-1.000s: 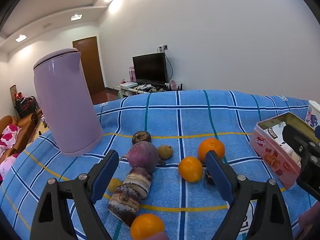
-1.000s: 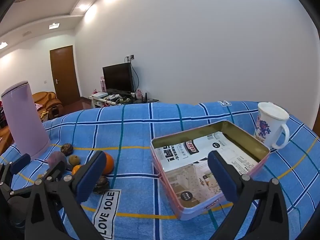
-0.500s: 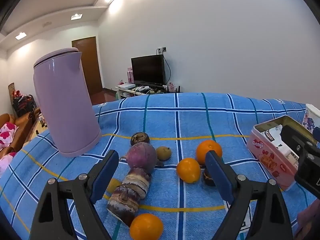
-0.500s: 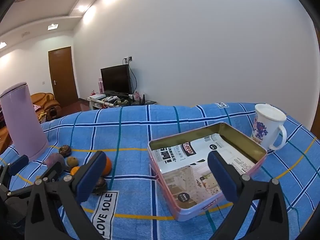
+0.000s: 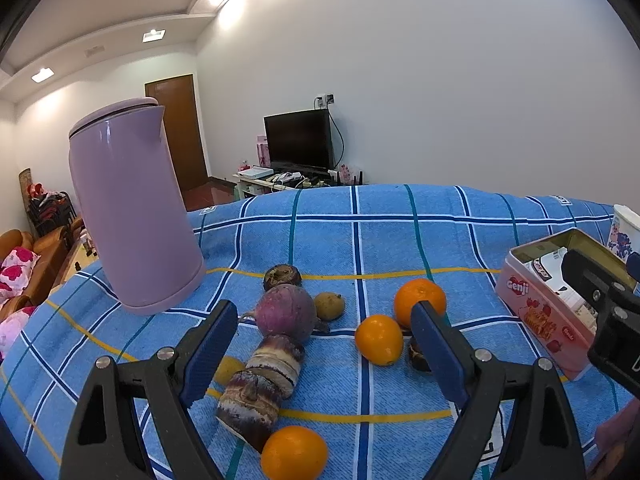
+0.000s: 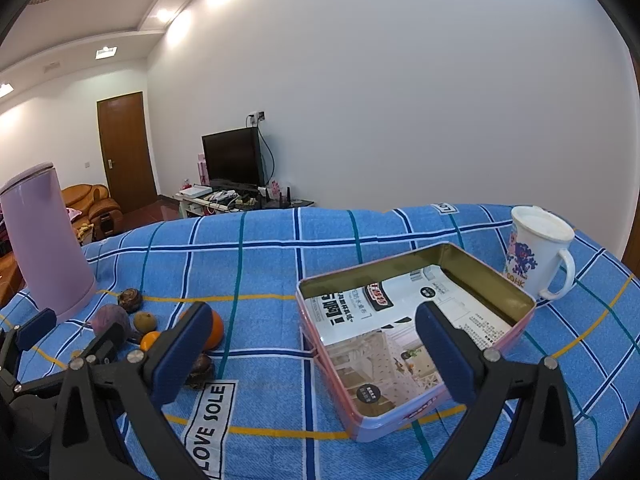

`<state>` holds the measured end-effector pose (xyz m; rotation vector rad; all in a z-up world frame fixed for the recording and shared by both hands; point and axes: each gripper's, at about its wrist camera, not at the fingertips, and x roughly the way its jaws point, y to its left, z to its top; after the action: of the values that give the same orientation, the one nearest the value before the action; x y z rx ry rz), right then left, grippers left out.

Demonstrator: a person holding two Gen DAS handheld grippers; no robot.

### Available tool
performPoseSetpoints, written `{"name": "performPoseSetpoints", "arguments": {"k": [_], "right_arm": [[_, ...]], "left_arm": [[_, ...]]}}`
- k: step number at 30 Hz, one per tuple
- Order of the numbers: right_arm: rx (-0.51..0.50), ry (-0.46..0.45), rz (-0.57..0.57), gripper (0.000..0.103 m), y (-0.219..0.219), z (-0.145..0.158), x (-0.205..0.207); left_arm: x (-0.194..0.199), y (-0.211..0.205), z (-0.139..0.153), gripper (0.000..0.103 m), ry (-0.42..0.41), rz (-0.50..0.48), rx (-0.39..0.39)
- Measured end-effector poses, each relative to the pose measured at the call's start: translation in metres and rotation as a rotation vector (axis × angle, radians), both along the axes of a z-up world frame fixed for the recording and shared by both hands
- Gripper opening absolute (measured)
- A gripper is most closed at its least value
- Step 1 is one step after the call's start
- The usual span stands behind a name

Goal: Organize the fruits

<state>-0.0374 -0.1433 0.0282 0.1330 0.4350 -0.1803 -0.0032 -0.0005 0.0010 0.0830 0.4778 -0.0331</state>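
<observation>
Several fruits lie on the blue checked cloth: three oranges, a round purple one, a striped purple stalk piece, a small brown fruit and dark round ones. My left gripper hangs open just before them, holding nothing. To the right, an open pink tin lined with printed paper holds no fruit. My right gripper stands open in front of the tin's near left corner. In the right wrist view the fruit cluster lies at the left.
A tall lilac kettle stands at the back left of the fruits. A white mug sits just behind the tin at the right. A "LOVE SOLE" label marks the cloth near me. A TV stand and a sofa stand beyond the table.
Almost nothing differs: the left wrist view wobbles slightly. Both grippers keep their jaws wide, and no fruit has moved.
</observation>
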Motion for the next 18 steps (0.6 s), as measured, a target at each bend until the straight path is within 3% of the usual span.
{"name": "performPoseSetpoints", "arguments": {"k": [18], "right_arm": [[-0.015, 0.009, 0.003, 0.103, 0.0014, -0.0031, 0.0021]], "left_arm": [[-0.0002, 0.0020, 0.0000, 0.089, 0.010, 0.017, 0.008]]}}
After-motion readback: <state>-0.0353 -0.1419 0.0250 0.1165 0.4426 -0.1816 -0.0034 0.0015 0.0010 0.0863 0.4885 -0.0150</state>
